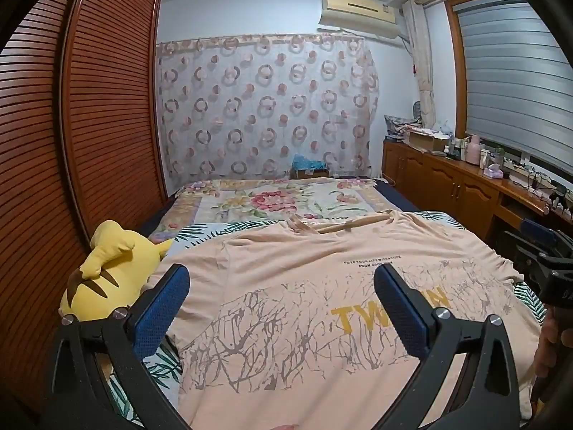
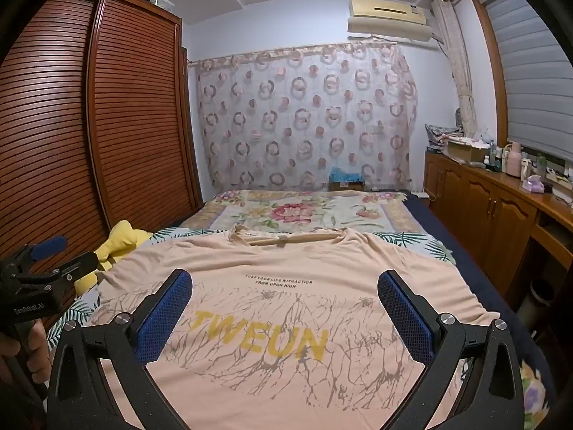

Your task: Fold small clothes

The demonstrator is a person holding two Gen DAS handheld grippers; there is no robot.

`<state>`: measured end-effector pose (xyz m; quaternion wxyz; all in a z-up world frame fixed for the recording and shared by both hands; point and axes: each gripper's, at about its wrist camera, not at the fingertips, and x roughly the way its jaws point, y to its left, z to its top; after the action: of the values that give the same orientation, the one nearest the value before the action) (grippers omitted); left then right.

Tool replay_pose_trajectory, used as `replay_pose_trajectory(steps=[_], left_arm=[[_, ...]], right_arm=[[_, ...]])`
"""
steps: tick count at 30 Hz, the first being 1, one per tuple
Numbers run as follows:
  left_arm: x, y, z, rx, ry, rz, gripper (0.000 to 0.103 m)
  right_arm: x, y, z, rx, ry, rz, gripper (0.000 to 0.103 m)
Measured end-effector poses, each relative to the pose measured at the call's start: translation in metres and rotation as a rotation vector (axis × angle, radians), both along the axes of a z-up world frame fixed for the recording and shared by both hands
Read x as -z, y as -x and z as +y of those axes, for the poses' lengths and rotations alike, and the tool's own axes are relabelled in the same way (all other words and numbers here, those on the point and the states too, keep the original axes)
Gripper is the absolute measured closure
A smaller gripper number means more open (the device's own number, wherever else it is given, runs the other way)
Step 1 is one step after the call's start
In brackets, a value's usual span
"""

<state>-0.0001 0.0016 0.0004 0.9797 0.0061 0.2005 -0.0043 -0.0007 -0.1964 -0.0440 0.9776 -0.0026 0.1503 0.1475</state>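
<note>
A peach T-shirt (image 1: 293, 279) with yellow "TWEUN" lettering and a grey branch print lies spread flat, front up, on the bed, collar toward the far end; it also shows in the right wrist view (image 2: 279, 308). My left gripper (image 1: 283, 286) is open and empty, held above the shirt's left half. My right gripper (image 2: 284, 290) is open and empty above the shirt's middle. The right gripper also shows at the right edge of the left wrist view (image 1: 544, 247), and the left gripper at the left edge of the right wrist view (image 2: 50, 251).
A yellow plush toy (image 1: 111, 272) lies at the bed's left edge beside the shirt. A floral quilt (image 1: 272, 200) covers the far bed. A slatted wooden wardrobe (image 1: 89, 107) stands on the left. A cluttered wooden cabinet (image 1: 465, 175) runs along the right wall.
</note>
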Motion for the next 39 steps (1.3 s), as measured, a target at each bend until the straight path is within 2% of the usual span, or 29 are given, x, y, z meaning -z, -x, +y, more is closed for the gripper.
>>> replay_pose_trajectory(steps=[39], left_arm=[[-0.0019,-0.0008,-0.0041,0.001,0.014,-0.008,0.0]], right_arm=[[-0.0018,0.0002,-0.0005,0.001,0.001,-0.002,0.0]])
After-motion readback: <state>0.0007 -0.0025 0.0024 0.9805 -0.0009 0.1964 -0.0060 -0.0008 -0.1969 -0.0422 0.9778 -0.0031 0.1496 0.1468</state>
